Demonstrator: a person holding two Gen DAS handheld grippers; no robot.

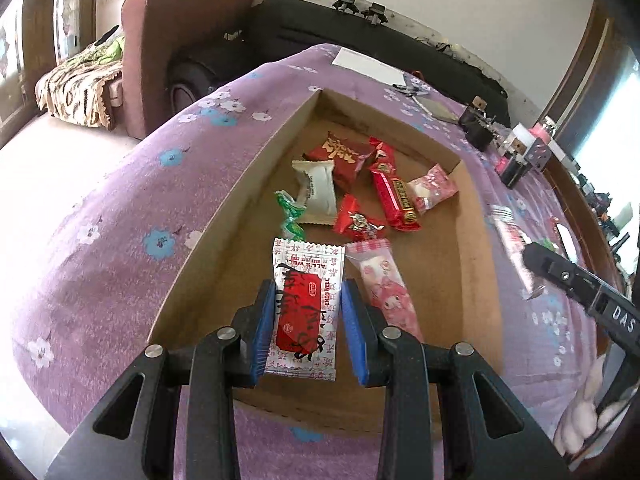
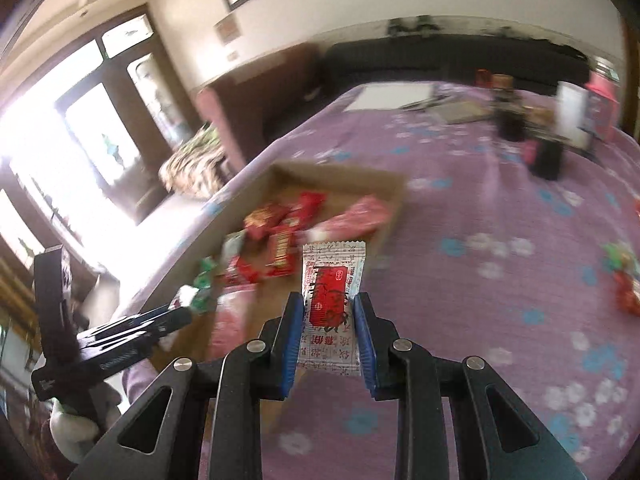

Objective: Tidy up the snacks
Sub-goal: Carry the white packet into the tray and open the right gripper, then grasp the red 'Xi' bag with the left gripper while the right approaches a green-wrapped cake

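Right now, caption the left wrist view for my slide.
Left tool holds a red-and-white snack packet over the cardboard box of assorted snacks.

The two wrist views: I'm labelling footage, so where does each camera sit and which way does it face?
Left wrist: on the left gripper, looking down into the cardboard tray; it clamps a white-and-red packet.
Right wrist: on the right gripper, over the purple tablecloth beside the tray, clamping a matching packet.
Shared: tray, tablecloth, each other's gripper.
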